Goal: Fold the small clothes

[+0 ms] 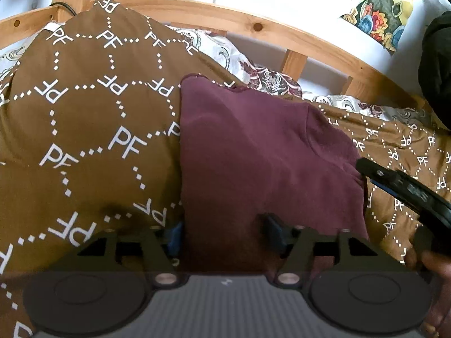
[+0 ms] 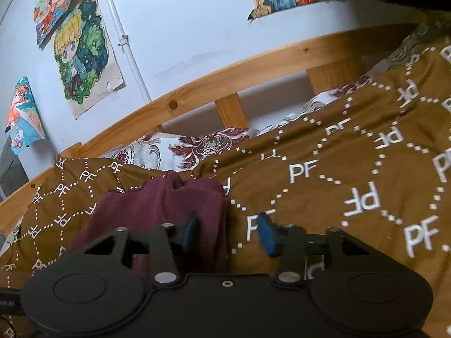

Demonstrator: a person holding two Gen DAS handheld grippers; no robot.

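A maroon garment (image 1: 253,152) lies on a brown bedspread (image 1: 84,129) printed with white "PF" letters. My left gripper (image 1: 224,233) is open, its two blue-padded fingers straddling the garment's near edge. The right gripper's black body (image 1: 408,188) shows at the garment's right edge in the left wrist view. In the right wrist view the garment (image 2: 157,205) lies bunched ahead on the left. My right gripper (image 2: 229,232) is open, its left finger (image 2: 190,229) over the garment's right edge and its right finger (image 2: 267,233) over the bedspread (image 2: 352,169).
A wooden bed rail (image 1: 225,14) (image 2: 225,79) runs along the far side by a white wall. A floral sheet (image 2: 197,146) shows under the bedspread. Drawings (image 2: 81,53) hang on the wall. A dark object (image 1: 437,70) sits at the far right.
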